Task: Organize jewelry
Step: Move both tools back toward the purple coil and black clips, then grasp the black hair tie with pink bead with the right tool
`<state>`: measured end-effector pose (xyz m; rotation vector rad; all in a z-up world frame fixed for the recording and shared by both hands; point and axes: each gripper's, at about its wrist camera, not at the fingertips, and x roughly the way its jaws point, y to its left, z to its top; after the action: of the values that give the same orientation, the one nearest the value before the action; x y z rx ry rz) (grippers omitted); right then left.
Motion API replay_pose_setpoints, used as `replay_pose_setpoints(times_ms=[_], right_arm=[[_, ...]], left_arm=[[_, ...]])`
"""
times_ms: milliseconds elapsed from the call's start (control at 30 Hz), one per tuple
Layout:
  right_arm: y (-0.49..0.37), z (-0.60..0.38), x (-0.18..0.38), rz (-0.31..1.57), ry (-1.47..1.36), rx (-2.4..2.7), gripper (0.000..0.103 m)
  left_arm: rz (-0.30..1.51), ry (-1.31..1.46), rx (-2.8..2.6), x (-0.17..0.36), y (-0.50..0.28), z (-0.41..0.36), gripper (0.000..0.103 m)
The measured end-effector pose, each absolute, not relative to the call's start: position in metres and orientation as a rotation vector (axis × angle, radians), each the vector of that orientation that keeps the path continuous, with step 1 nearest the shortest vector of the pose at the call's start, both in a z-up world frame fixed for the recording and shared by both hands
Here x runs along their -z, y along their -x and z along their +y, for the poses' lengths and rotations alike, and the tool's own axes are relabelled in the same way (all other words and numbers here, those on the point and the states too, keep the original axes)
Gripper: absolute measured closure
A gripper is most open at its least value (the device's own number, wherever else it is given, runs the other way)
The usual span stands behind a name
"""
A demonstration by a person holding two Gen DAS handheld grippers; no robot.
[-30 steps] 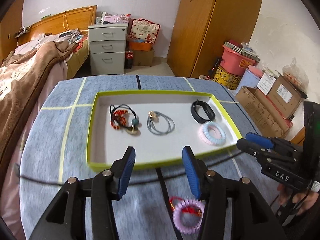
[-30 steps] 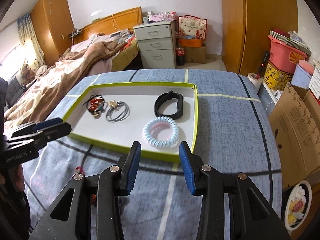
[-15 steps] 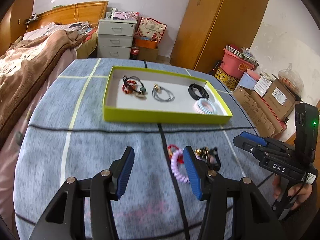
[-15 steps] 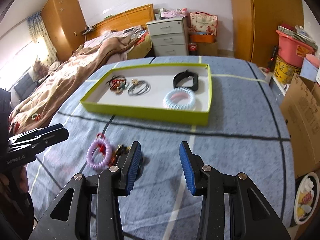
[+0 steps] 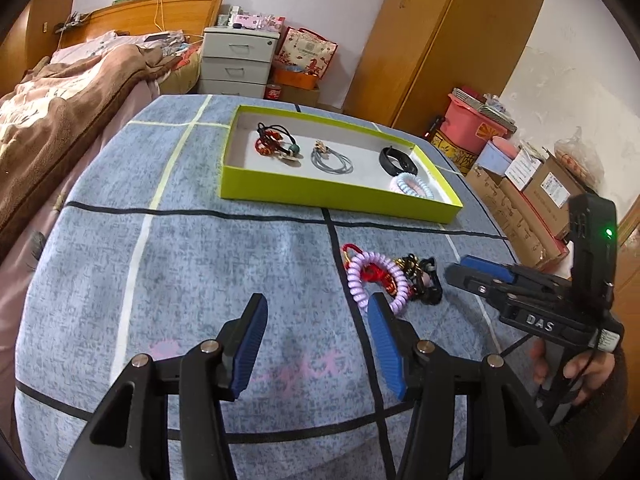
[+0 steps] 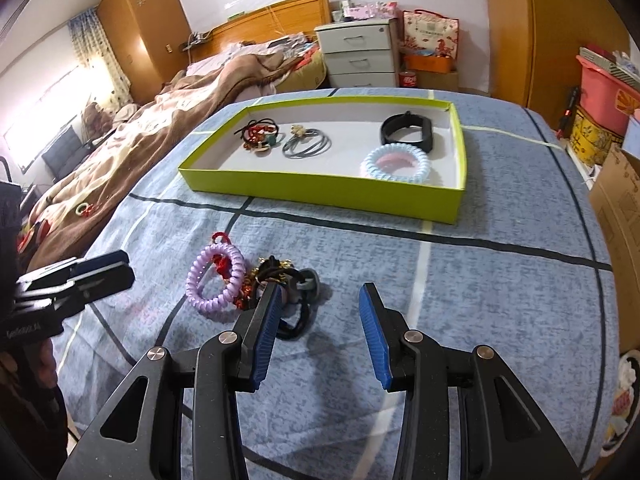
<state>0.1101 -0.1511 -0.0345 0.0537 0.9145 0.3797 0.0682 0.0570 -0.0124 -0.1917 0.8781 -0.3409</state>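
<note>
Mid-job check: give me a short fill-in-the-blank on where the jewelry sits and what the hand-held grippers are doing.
1. The black band lies inside the ____ tray.
2. The purple coil bracelet lies on the ____ cloth, outside the tray.
3. The right hand-held gripper holds ____.
4. Next to the black band in the tray lies a light ____ coil bracelet.

Missing words: green; blue; nothing; blue

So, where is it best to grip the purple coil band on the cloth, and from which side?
Probably on the far-left arc of the purple coil band, from above. It lies flat, so one finger can go inside the loop and one outside. Its right side touches the tangled pile of ties, while the left arc is free. The left gripper is open.
</note>
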Motion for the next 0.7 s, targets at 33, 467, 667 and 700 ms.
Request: replay_pose_setpoints(times_ms=[33, 467, 667, 700], right_arm=[[-0.113, -0.150, 0.036, 0.921, -0.052, -0.383, 0.061], [-0.119, -0.137, 0.043, 0.944, -0.017, -0.401, 0.062], [-0.115, -0.134, 0.046, 0.978, -0.023, -0.448, 0.069], [-0.113, -0.133, 0.046, 0.976, -0.015, -0.452, 0.069]], left_arm=[[0.883, 0.197, 0.342, 0.014, -0.068, 0.057, 0.049], [0.914, 0.225, 0.345, 0.023, -0.066, 0.061, 0.049], [0.931, 0.231, 0.358, 0.027, -0.070, 0.055, 0.047], [0.933, 0.227, 0.361, 0.027, -0.070, 0.053, 0.047]])
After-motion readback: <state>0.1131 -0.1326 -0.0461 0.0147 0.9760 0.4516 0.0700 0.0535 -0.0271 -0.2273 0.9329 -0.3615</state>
